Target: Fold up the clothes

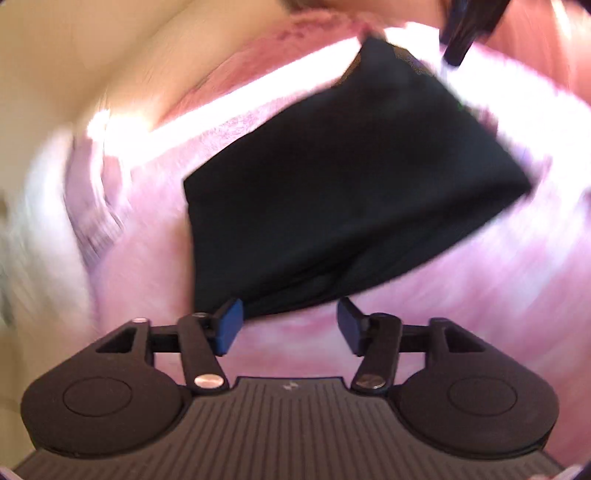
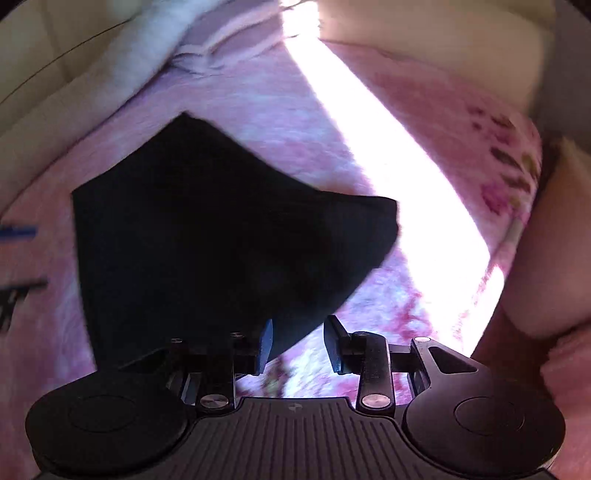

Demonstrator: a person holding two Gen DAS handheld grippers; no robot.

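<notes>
A folded black garment (image 1: 343,192) lies flat on a pink fluffy blanket (image 1: 480,295). My left gripper (image 1: 290,326) is open, its blue-padded fingers just at the garment's near edge, holding nothing. In the right wrist view the same black garment (image 2: 221,240) lies ahead. My right gripper (image 2: 299,345) is open at the garment's near right corner, with cloth just in front of the left finger. The right gripper's dark body (image 1: 465,29) shows at the top of the left wrist view. Both views are motion-blurred.
A bright strip of sunlight (image 2: 388,155) crosses the blanket. A white and lilac crumpled cloth (image 1: 55,221) lies to the left. Cream cushions (image 2: 424,44) border the blanket at the back. A flowered patch (image 2: 509,166) marks the blanket's right side.
</notes>
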